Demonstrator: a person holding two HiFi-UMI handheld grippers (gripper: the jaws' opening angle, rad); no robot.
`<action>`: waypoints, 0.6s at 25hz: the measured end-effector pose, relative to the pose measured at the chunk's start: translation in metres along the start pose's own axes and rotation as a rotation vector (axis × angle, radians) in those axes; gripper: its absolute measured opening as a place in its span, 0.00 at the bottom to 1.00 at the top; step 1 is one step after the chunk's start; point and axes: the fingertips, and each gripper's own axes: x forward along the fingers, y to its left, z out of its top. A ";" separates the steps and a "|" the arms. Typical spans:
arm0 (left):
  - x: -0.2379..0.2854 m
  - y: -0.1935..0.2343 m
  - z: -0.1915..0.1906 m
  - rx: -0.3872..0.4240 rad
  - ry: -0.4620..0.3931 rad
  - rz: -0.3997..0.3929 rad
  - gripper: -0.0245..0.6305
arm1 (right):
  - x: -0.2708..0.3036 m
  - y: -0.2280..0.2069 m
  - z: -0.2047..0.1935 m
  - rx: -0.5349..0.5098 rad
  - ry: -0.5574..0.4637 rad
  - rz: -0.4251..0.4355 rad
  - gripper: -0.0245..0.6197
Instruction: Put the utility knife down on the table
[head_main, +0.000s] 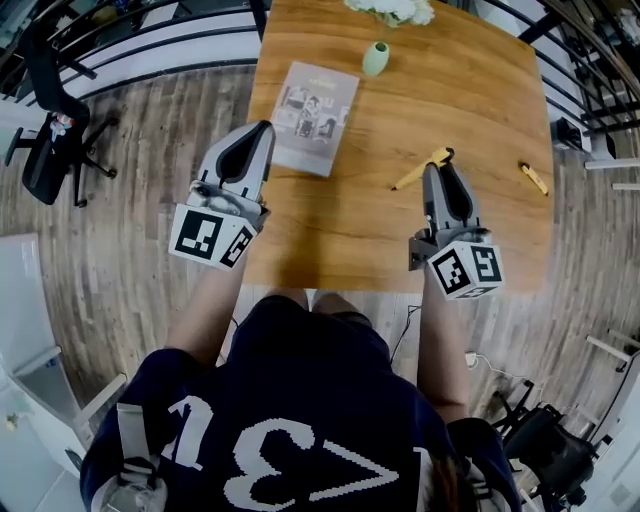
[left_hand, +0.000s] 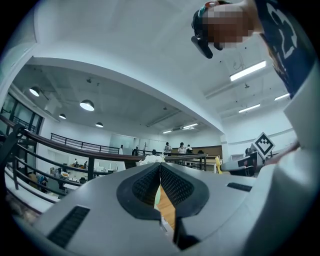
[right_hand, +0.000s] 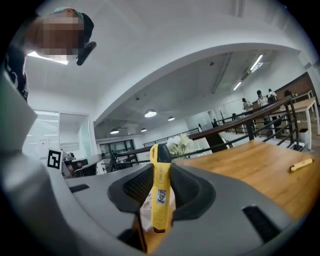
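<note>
A yellow utility knife (right_hand: 160, 190) with a black tip stands between the jaws of my right gripper (right_hand: 161, 170), which is shut on it. In the head view the utility knife (head_main: 415, 175) sticks out to the left of the right gripper (head_main: 440, 165) over the wooden table (head_main: 480, 90); whether it touches the wood I cannot tell. My left gripper (head_main: 262, 130) hovers at the table's left edge beside a booklet (head_main: 315, 115). In the left gripper view the left gripper (left_hand: 160, 167) has its jaws pressed together with nothing between them.
A small green vase (head_main: 376, 58) and white flowers (head_main: 395, 10) stand at the table's far side. Another yellow tool (head_main: 533, 178) lies near the right edge, seen also in the right gripper view as the yellow tool (right_hand: 301, 164). Railings and office chairs surround the table.
</note>
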 end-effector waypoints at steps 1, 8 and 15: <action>-0.001 0.001 -0.004 -0.001 0.009 0.003 0.06 | 0.003 -0.004 -0.014 0.022 0.025 -0.001 0.22; -0.005 0.007 -0.022 -0.003 0.047 0.006 0.06 | 0.012 -0.024 -0.094 0.092 0.187 -0.033 0.22; -0.005 0.009 -0.032 -0.007 0.068 -0.002 0.06 | 0.018 -0.033 -0.152 0.036 0.374 -0.061 0.22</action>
